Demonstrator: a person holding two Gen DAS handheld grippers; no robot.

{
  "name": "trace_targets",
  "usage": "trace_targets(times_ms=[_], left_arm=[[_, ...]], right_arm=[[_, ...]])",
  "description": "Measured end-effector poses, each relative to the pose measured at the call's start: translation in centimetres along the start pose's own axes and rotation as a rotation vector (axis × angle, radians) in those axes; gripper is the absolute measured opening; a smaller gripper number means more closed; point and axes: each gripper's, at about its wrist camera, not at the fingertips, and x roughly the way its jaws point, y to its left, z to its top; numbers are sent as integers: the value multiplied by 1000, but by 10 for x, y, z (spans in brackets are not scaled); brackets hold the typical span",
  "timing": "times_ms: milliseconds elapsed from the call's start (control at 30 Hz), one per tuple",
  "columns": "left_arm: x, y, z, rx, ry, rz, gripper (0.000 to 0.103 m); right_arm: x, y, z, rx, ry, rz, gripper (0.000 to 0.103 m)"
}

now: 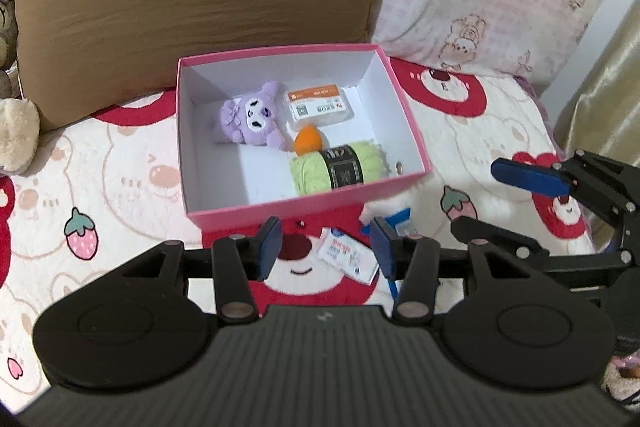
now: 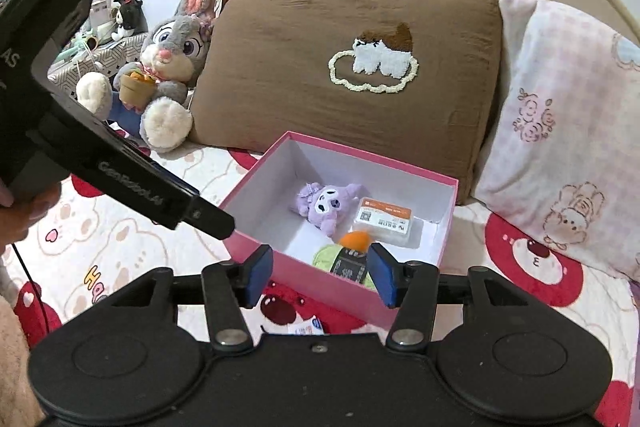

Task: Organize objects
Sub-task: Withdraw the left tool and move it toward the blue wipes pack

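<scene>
Both grippers are hovering over the bed on the near side of the pink box [image 1: 224, 217], nothing held. Left gripper [image 1: 326, 247]: fingers standing apart, only bedding and a white sachet [image 1: 347, 255] showing in the gap. Right gripper [image 2: 320, 275]: fingers also apart, empty, looking into the box over its near wall. Box is sitting open on the bear-print blanket [image 1: 120, 163], backed against the brown pillow [image 1: 192, 7], probably so it isn't sliding while things are dropped in. Inside it: purple plush [image 1: 250, 117] at the left, an orange-labelled packet [image 1: 318, 105] at the back, an orange ball [image 1: 307, 141] mid-floor, a green rolled towel [image 1: 334, 169] against the near-right wall. Still outside: the sachet and a blue-edged packet [image 1: 400, 221] just beside it, in front of the box. My read is those are going in next; left gripper is nearest the sachet.
</scene>
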Motion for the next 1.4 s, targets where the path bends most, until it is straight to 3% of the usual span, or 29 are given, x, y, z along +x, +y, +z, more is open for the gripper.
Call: trace_targets(times_ms=[167, 567, 833, 900, 967, 1167, 1400], left_arm=[[-7, -7, -21, 25, 1, -24, 55], [-5, -25, -68, 93, 18, -21, 58], [9, -29, -93, 92, 75, -31, 60], [15, -29, -98, 89, 85, -36, 63], [21, -28, -102, 77, 97, -43, 71], [38, -28, -114, 59, 118, -54, 82], [59, -33, -122, 26, 111, -76, 94]], right_arm=[[-14, 6, -20, 8, -7, -7, 72], [-32, 14, -70, -6, 22, 3, 78], [-35, 18, -98, -16, 67, 9, 86], [-32, 19, -105, -27, 86, 4, 91], [-27, 19, -112, -29, 101, -12, 91], [-12, 14, -131, 9, 135, -17, 91], [3, 11, -149, 10, 109, 2, 91]])
